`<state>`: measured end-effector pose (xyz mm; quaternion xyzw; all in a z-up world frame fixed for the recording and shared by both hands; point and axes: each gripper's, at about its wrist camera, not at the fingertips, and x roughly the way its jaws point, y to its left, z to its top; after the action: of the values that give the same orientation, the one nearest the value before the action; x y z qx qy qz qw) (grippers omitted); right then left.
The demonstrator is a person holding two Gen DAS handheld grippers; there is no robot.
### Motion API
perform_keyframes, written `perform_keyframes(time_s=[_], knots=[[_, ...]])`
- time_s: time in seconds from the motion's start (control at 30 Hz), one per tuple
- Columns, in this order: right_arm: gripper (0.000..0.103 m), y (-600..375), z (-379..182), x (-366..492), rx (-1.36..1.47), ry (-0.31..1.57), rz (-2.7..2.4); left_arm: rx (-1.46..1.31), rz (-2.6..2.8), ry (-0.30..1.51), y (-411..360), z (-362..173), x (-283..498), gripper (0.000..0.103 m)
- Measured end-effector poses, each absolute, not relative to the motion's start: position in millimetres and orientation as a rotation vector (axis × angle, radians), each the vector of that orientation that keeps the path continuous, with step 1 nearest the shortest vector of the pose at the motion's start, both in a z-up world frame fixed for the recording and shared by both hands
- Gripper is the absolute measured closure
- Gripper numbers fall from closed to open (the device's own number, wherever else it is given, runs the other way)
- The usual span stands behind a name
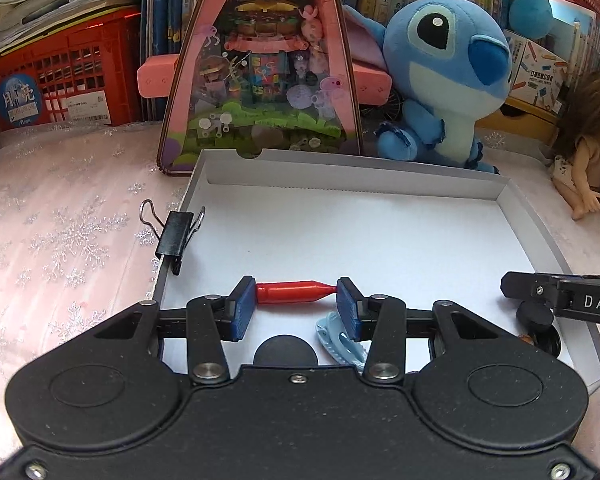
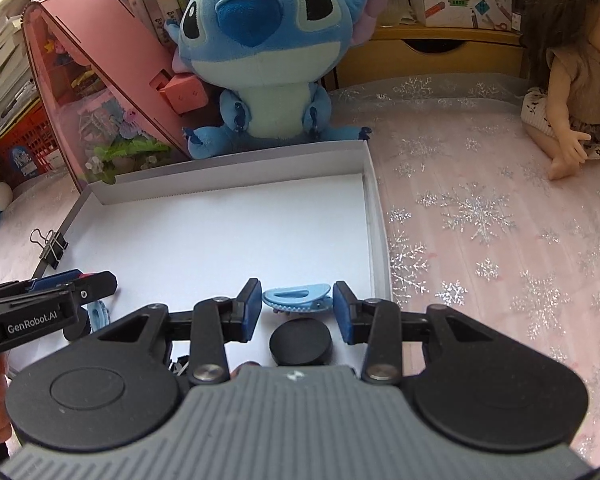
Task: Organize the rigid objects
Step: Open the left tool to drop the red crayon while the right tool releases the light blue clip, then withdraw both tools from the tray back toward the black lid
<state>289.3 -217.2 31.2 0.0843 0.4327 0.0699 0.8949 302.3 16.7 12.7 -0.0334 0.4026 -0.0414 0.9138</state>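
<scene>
My left gripper (image 1: 296, 298) is shut on a small red cylinder with a tapered tip (image 1: 296, 292), gripped end to end just above the floor of a shallow white box (image 1: 380, 236). A light blue clip (image 1: 340, 342) and a black disc (image 1: 286, 350) lie under it. In the right wrist view my right gripper (image 2: 297, 306) is shut on another light blue clip (image 2: 298, 295) near the box's (image 2: 220, 232) right wall, with a black disc (image 2: 302, 342) below it. The left gripper (image 2: 96, 280) comes in from the left, and the right gripper (image 1: 508, 284) shows at the right edge.
A black binder clip (image 1: 176, 236) is clamped on the box's left wall. Behind the box stand a blue plush toy (image 1: 444, 76) and a pink display case (image 1: 260, 68). A doll (image 2: 572, 80) sits at the right on the snowflake-patterned cloth (image 2: 480, 208). Books and a red crate (image 1: 72, 68) line the back.
</scene>
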Motion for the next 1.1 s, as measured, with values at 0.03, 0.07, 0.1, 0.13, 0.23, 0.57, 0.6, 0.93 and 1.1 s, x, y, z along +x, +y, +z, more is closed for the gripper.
perform_keyframes(time_s=[0.03, 0.07, 0.1, 0.13, 0.23, 0.57, 0.6, 0.93, 1.1], knots=[[0.059, -217.1, 30.9, 289.6, 0.176, 0.892, 0.146, -0.066, -0.084, 0.826, 16.2, 12.5, 302.2, 0.061], [0.059, -216.9, 30.5, 289.8, 0.176, 0.888, 0.144, -0.065, -0.081, 0.822, 15.8, 12.1, 302.3, 0.061], [0.059, -216.3, 30.3, 289.6, 0.173, 0.885, 0.141, -0.063, -0.08, 0.819, 15.4, 11.7, 302.2, 0.061], [0.059, -215.2, 30.1, 289.2, 0.167, 0.883, 0.139, -0.06, -0.079, 0.816, 14.9, 11.3, 302.2, 0.061], [0.058, -211.2, 29.5, 288.0, 0.139, 0.876, 0.14, -0.046, -0.081, 0.81, 13.7, 10.7, 301.1, 0.061], [0.035, -212.1, 35.9, 276.0, 0.147, 0.817, 0.16, -0.065, -0.097, 0.777, 17.5, 15.9, 294.3, 0.052], [0.034, -211.8, 38.1, 273.5, 0.142, 0.808, 0.161, -0.059, -0.096, 0.768, 17.4, 17.9, 291.1, 0.051], [0.025, -215.4, 57.5, 226.5, 0.116, 0.709, 0.222, -0.046, -0.17, 0.681, 20.1, 42.7, 241.6, 0.047], [0.021, -213.4, 64.1, 192.9, 0.064, 0.662, 0.262, -0.056, -0.212, 0.657, 21.5, 49.8, 206.7, 0.046]])
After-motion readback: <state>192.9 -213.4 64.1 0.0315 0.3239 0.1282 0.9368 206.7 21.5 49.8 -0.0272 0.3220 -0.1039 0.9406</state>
